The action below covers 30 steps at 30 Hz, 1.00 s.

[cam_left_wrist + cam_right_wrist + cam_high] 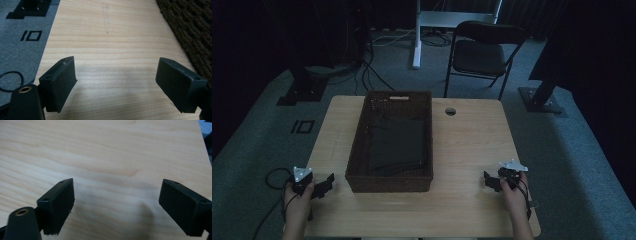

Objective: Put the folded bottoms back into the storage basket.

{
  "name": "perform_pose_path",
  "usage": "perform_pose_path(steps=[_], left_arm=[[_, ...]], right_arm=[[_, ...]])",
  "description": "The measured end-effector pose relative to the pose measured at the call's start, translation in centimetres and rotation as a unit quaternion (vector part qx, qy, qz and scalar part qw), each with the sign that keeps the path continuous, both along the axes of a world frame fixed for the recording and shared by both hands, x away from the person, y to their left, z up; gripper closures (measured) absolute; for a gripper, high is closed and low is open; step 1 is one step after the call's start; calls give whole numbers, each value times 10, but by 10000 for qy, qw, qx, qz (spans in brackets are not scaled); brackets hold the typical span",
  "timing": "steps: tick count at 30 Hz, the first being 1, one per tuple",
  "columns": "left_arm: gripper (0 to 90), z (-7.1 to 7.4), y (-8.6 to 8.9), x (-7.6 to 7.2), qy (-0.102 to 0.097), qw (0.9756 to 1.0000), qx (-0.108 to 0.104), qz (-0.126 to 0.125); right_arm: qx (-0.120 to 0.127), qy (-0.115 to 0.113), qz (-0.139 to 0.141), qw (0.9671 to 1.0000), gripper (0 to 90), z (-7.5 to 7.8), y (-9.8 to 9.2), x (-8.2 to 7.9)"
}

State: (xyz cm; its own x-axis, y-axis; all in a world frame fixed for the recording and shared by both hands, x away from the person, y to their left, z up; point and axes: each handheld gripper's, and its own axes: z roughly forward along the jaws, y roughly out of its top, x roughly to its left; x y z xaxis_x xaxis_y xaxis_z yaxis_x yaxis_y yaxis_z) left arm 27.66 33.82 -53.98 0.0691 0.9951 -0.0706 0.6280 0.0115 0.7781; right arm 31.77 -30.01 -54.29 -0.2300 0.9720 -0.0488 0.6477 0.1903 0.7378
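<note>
Pale wood forms the table (472,145), seen from the high view in a dim room with grey carpet around it. A dark brown woven basket (357,145) sits on the table, left of centre, with its near wall close to the front edge; a dark cloth (397,145) lies flat inside it. Left of the basket's near corner, at the table's left edge, the person's left hand (297,202) holds the left gripper (326,182), whose jaws point toward the basket. Well to the right of the basket, near the front right corner, the right hand (514,197) holds the right gripper (490,181). Beyond the basket, a round hole (450,111) is cut in the tabletop, and a black folding chair (482,52) stands on the carpet behind.

In the left gripper view, the left gripper (116,82) has its jaws spread wide over bare wood, with the basket (190,32) just beside the right-hand jaw and nothing between them.

In the right gripper view, the right gripper (117,205) also has its jaws wide apart above the bare table (105,152), gripping nothing.
</note>
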Motion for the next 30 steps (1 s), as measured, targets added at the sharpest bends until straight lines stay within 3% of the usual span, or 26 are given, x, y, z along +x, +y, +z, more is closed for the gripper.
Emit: perform_pose_path(steps=[6, 10, 11, 17, 30], left_arm=[[172, -4, 2, -2, 164, 9997, 66, 144], [172, -5, 3, -3, 241, 9992, 122, 287], [172, -5, 3, -3, 410, 9988, 148, 238], [164, -6, -2, -1, 487, 9977, 412, 225], [138, -6, -6, -3, 505, 9965, 385, 543]], right_arm=[[-55, 75, -133, 9999, 132, -5, -8, -5], [46, 57, -297, 9995, 133, -7, -13, -9], [129, 83, -313, 9994, 136, -7, -15, -9], [277, 158, -303, 9990, 137, -8, -19, -12], [285, 164, -631, 9975, 121, -8, -22, -12]])
